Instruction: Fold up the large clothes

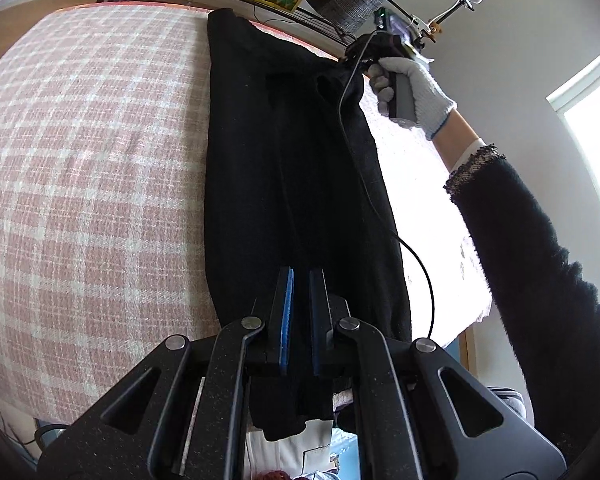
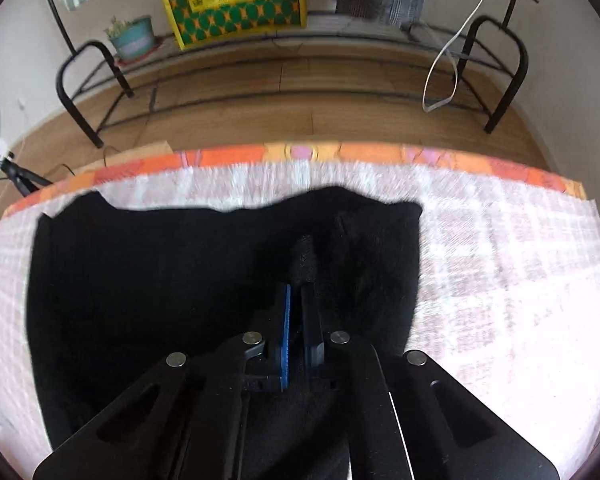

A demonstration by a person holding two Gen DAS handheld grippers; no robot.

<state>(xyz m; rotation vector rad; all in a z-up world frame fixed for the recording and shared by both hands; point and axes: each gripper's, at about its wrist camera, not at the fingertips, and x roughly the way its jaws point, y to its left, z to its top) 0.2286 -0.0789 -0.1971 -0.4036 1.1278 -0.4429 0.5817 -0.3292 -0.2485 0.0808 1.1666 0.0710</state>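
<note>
Black garment (image 1: 296,168) lies along one pink-checked bed cover (image 1: 80,184), held at both ends: left gripper (image 1: 300,276) clamps the near end, right gripper (image 2: 298,292) pinches a far fold. Only the left view shows the gloved hand (image 1: 416,88); only the right shows one potted plant (image 2: 132,38).

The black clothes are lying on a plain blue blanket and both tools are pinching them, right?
Not quite. The blanket is pink-and-white checked, not plain blue; the left wrist view shows it. The black clothes do lie on it, pinched by the left tool and right tool.
</note>
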